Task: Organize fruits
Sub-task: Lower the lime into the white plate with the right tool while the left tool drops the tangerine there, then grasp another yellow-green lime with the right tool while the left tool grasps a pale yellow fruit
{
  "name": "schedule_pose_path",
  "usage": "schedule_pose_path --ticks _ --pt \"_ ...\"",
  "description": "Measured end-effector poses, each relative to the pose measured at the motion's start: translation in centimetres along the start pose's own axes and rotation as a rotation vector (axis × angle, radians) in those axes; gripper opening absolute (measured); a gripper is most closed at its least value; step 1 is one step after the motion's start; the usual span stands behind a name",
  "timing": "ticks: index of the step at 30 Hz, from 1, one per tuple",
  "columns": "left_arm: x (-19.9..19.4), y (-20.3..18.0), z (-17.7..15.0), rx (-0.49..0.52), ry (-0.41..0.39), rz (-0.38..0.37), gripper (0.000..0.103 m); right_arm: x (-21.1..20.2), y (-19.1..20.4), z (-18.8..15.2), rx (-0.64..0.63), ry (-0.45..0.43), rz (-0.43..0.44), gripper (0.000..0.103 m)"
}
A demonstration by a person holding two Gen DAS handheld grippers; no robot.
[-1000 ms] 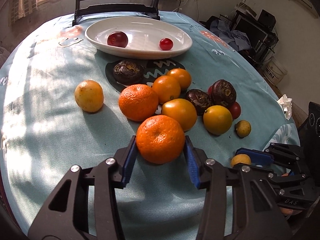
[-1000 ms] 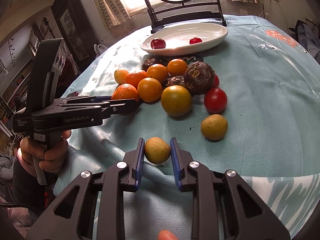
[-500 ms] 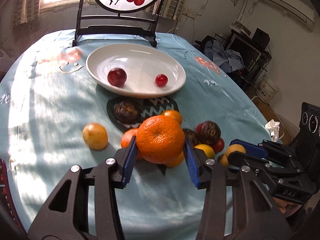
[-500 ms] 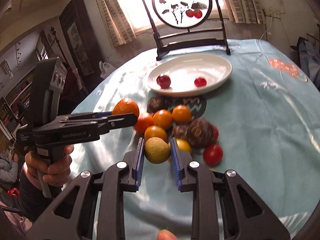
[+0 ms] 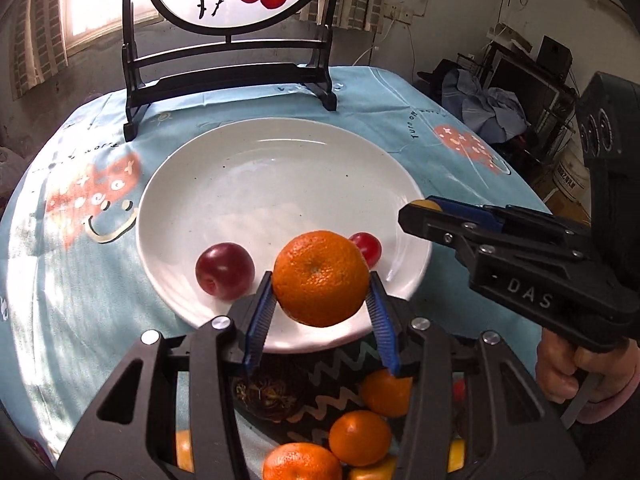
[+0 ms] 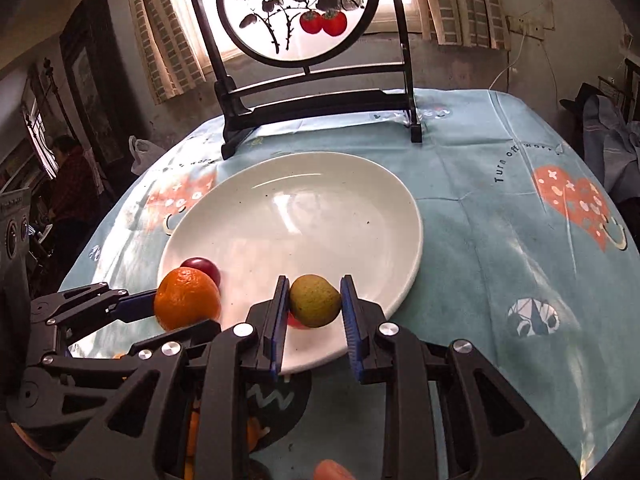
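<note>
Orange and bumpy, the mandarin [image 5: 321, 279] is clenched between the blue pads of the left claw [image 5: 321, 312], held above the near rim of the white plate [image 5: 256, 184]. On that plate lie a dark red plum [image 5: 225, 270] and a cherry tomato [image 5: 366, 246], the plum left of the mandarin. Over the plate's near right edge, the right claw [image 6: 315, 308] grips a small yellow-green fruit [image 6: 315, 300]. Short of the plate, more mandarins [image 5: 360, 436] sit on the blue-clothed surface [image 5: 72, 264]. Beyond the plate stands a round painted screen [image 6: 298, 12].
</note>
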State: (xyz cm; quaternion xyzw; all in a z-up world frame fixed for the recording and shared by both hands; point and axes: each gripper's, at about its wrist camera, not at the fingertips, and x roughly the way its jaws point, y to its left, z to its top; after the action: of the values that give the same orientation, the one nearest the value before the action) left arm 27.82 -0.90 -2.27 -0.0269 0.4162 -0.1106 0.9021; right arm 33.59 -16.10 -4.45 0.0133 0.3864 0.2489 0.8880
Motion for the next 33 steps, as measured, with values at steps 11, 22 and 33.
schedule_pose_path --ticks 11,22,33 --pt "-0.5 -0.3 0.0 0.032 -0.034 0.052 0.072 0.6 -0.6 0.3 0.000 0.000 0.007 0.042" --pt "-9.5 1.0 -6.6 -0.056 -0.158 0.065 0.094 -8.5 1.0 -8.0 0.013 -0.051 0.048 0.042" --pt "-11.2 0.4 -15.9 -0.071 -0.090 0.071 0.095 -11.7 2.6 -16.7 -0.012 0.034 0.008 0.042"
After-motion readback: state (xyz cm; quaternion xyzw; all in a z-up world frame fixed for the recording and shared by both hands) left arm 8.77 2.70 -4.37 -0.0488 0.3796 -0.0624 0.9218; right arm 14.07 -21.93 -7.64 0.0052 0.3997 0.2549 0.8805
